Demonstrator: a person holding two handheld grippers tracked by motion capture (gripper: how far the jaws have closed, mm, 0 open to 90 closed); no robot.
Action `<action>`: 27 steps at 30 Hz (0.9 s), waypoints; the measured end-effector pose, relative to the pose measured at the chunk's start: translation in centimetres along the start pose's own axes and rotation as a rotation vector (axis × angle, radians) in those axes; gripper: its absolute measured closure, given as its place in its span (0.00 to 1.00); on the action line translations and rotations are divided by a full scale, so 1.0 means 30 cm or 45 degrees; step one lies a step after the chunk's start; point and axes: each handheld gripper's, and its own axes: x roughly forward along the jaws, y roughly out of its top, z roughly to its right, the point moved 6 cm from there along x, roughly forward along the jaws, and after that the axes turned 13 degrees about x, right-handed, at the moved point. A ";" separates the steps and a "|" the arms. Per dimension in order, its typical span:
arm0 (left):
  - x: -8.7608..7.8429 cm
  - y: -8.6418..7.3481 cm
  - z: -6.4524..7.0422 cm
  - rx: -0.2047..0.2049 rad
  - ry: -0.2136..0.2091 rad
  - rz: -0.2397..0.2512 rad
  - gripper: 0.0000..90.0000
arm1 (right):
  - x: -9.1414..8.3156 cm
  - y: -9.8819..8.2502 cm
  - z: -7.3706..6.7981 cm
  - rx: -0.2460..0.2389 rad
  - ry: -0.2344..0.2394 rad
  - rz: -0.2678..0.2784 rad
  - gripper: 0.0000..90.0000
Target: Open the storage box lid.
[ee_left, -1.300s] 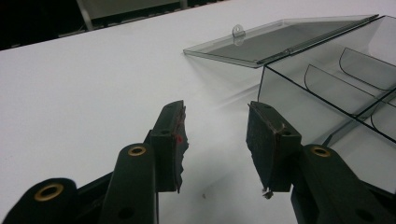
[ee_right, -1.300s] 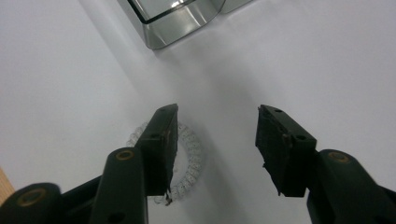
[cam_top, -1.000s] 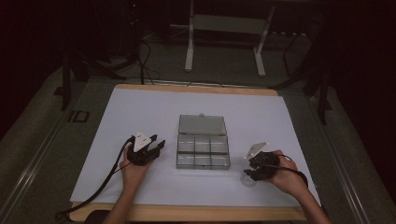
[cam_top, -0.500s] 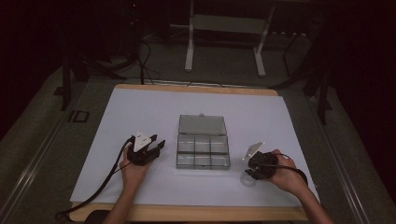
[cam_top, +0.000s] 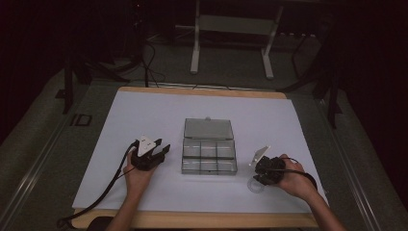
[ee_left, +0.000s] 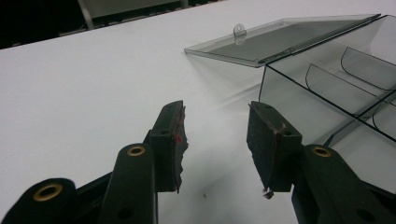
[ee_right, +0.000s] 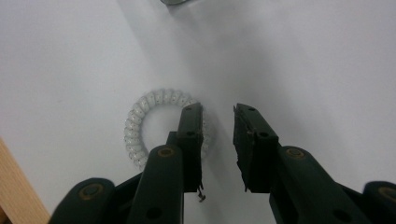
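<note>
At five o'clock on the white-covered bench (cam_top: pixel 144 115), a clear spiral-coil hair ring (ee_right: pixel 135 126) is straddled by the parted right tongs (ee_right: pixel 218 116), apparently for pickup. At nine o'clock of the open clear-plastic compartment box (cam_top: pixel 209 158), the left tongs (ee_left: pixel 217 128) are held apart and empty, likely waiting.

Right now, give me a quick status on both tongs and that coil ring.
Left tongs open beside open clear box. Right tongs open, one jaw over coil ring, not gripped. Nothing blocking.

High view looks down on the table (cam_top: pixel 144 115); gripper views sit close above it.
</note>
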 end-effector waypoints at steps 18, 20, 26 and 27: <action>0.000 0.000 0.000 -0.001 0.000 0.001 0.63 | 0.029 -0.013 0.001 -0.006 0.041 -0.104 0.84; 0.000 0.000 0.000 -0.001 0.000 0.000 0.63 | 0.031 -0.014 0.001 -0.006 0.043 -0.109 0.84; 0.000 0.000 0.000 -0.001 0.000 0.000 0.63 | 0.043 -0.017 0.002 0.001 0.067 -0.143 0.86; 0.000 0.000 0.000 -0.001 0.000 0.000 0.63 | 0.045 -0.018 0.003 0.004 0.073 -0.148 0.86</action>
